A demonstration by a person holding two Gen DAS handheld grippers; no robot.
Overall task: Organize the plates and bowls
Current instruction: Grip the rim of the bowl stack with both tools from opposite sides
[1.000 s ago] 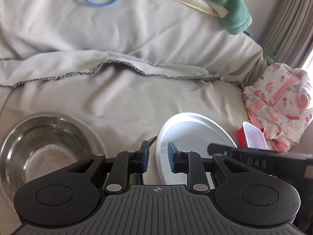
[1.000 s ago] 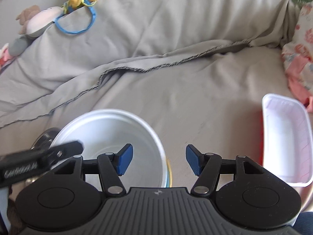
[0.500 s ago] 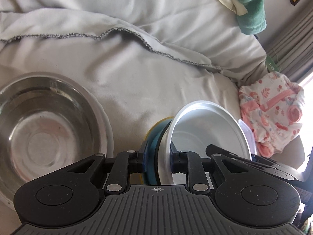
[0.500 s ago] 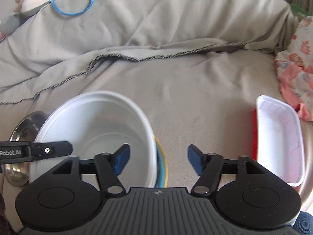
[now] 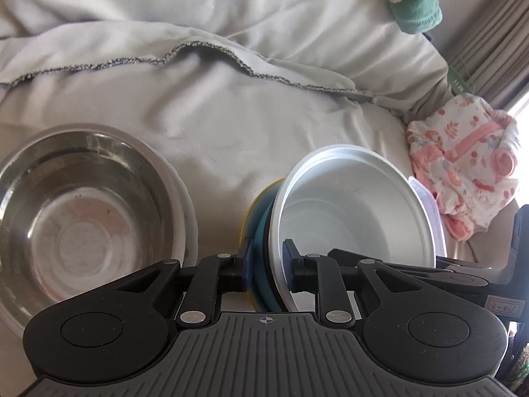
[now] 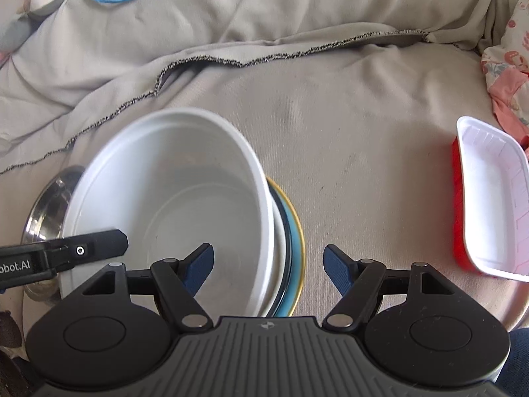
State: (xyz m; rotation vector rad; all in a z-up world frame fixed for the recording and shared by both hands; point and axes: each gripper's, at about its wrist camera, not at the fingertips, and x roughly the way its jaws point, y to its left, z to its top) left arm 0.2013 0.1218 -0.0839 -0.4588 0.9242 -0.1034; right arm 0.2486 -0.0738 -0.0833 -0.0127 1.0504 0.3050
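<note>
The white bowl (image 5: 357, 218) is plain and deep with a rolled rim, and it sits tilted on edge inside a blue plate (image 5: 263, 231) with a yellow rim. The left gripper (image 5: 267, 266) has its jaws drawn narrow, pinching the near rims of bowl and plate together, one blue pad outside the plate and the other inside the bowl. The stack hangs above the grey bed sheet (image 5: 231, 125), just right of a steel bowl (image 5: 79, 218) that lies empty on the bed; something white shows under its rim, though I can't make out what.

The right gripper (image 6: 268, 266) has its jaws spread wide, straddling the bowl's right edge without touching it. Further right a white tray (image 6: 492, 205) nests in a red container (image 6: 458, 211), empty too.
</note>
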